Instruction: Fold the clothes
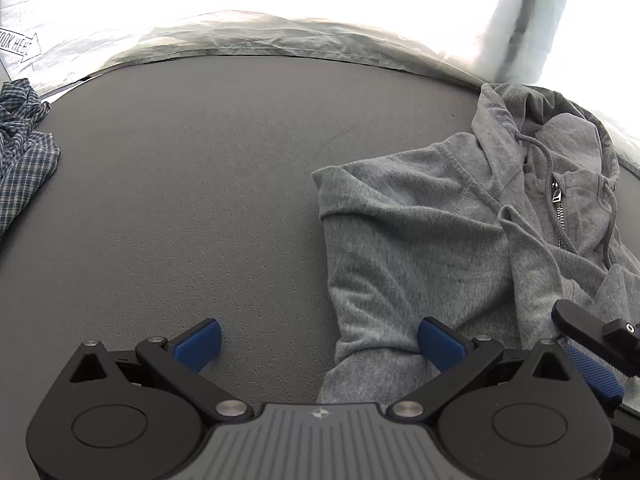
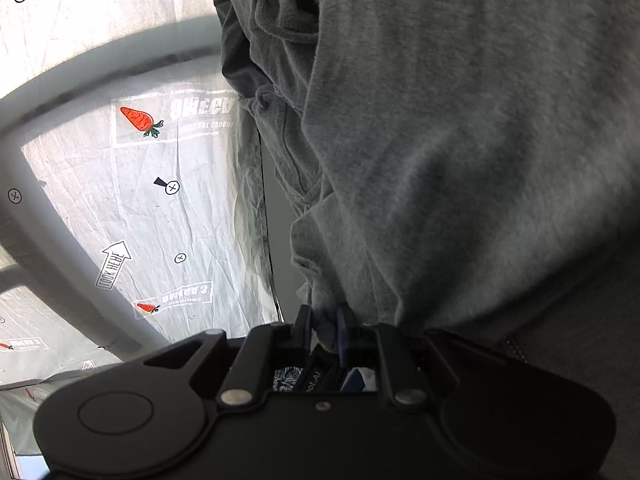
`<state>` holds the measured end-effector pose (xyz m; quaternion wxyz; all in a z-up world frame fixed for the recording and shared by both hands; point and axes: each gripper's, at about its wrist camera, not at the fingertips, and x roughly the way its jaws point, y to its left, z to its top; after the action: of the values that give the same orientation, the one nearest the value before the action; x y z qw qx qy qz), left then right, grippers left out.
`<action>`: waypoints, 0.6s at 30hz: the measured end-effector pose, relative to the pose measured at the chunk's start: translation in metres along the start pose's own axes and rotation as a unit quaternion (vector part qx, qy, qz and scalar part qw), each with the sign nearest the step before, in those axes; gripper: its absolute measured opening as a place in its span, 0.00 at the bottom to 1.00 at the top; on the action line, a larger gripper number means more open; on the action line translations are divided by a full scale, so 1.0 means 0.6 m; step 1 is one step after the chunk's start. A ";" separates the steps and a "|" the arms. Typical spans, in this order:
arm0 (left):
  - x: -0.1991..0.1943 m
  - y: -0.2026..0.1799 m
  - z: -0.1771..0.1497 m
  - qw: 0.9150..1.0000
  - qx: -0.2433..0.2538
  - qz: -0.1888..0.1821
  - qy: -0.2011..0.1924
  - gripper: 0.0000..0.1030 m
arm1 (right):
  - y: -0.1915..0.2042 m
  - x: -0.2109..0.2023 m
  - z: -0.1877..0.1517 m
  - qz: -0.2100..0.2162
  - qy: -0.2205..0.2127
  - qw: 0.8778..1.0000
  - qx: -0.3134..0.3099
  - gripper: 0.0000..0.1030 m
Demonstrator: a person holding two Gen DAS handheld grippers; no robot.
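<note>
Hoodie (image 1: 460, 216), grey and zipped, lies on the right half of a dark table (image 1: 200, 200) in the left wrist view, hood toward the far edge, one sleeve folded across the body. Left gripper (image 1: 318, 342) hovers low over the near hem with jaws wide apart; the right-hand pad (image 1: 438, 344) is at the cloth, nothing is clamped. Right gripper's finger (image 1: 580, 322) enters at lower right. A plaid shirt (image 1: 24, 160) sits well apart at the left edge.

Right wrist view: hoodie (image 2: 460, 140) fills the frame, hanging in folds from the right gripper (image 2: 324, 326), whose jaws are pinched on a small bunch of fabric. A printed sheet (image 2: 152, 208) forms the backdrop.

Judged risk: the pinch holds little cloth, so a quick carry could pull it free; with the left gripper unclamped, the hem may drag and undo the sleeve fold.
</note>
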<state>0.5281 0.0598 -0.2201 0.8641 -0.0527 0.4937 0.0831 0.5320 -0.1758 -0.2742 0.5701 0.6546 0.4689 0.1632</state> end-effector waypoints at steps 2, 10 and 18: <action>0.000 0.000 -0.001 1.000 0.000 0.000 -0.002 1.00 | -0.005 0.008 0.001 -0.003 0.000 1.000 0.009 0.13; 0.000 -0.002 0.000 1.000 0.000 0.001 -0.003 1.00 | -0.010 0.031 -0.008 -0.029 -0.001 1.000 0.009 0.16; -0.007 0.012 -0.001 1.000 -0.007 -0.016 0.000 1.00 | -0.003 0.010 -0.004 -0.013 0.012 1.000 0.022 0.34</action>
<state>0.5240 0.0662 -0.2169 0.8651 -0.0667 0.4918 0.0725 0.5323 -0.1699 -0.2772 0.5523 0.6588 0.4873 0.1534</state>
